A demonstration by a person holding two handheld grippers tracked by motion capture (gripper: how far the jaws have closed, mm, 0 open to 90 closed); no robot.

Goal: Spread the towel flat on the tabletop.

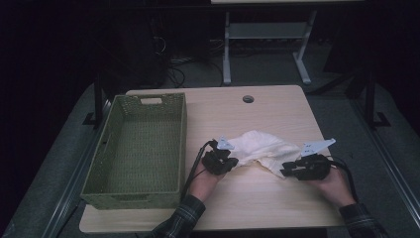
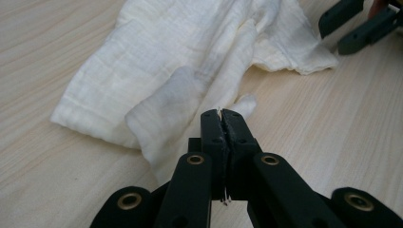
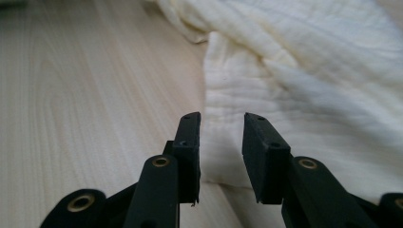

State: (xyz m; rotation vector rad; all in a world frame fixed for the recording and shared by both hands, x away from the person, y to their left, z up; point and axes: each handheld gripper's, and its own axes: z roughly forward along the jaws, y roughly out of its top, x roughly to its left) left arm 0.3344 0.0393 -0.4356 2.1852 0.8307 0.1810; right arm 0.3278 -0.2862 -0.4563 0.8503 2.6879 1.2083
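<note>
Cloth of a pale cream weave [image 1: 257,148] lies crumpled near the middle of the light wooden table [image 1: 257,208], just right of the green wicker basket [image 1: 101,196], with a gripper at either end of it. It looks thin, soft and very light, the sort of gauzy stuff that sags and bunches at once, so I'd judge it needs holding by a corner or a hem, not by the heaped middle. The left gripper [image 2: 222,114] has its jaws pressed together on a small tip of the fabric, a sliver of white showing between the pads. The right gripper [image 3: 221,118] has its jaws parted, nothing pinched between them, pointing at the near edge of the cloth, where a folded hem lies flat on the wood. That hem seems the natural place to take hold, though a single layer may slip free of the pads.
</note>
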